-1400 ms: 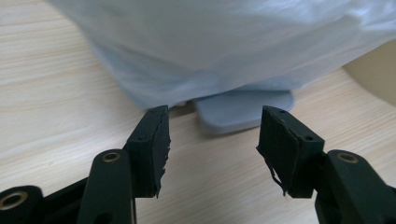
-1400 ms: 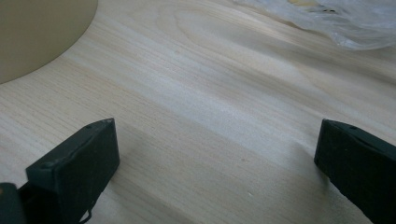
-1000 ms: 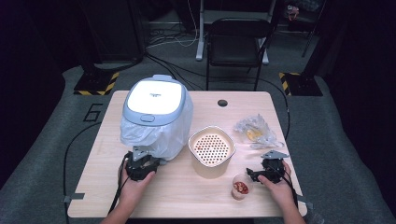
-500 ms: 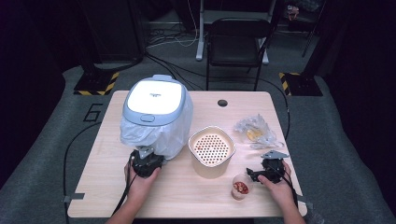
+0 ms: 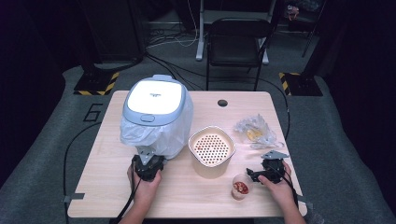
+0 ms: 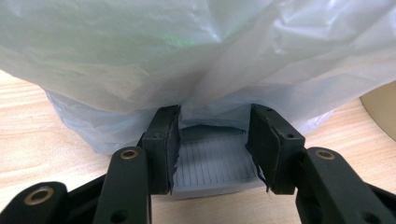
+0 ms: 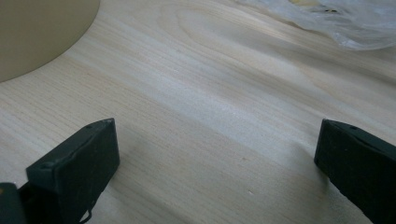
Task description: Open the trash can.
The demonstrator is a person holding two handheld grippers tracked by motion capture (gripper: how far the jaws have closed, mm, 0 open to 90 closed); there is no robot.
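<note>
A white lidded appliance stands at the table's left, wrapped in a clear plastic bag. At its front foot a grey ribbed handle sticks out from under the bag. My left gripper is shut on that handle, one pad against each side. My right gripper rests low over bare wood at the front right, open wide, with nothing between its jaws.
A beige perforated basket stands mid-table, and its wall rises left of the right gripper. A small cup of red bits sits just left of the right hand. A crumpled clear bag lies behind.
The left hand has slid a little to the right and lower along the appliance's front. The right hand has stayed where it was.
</note>
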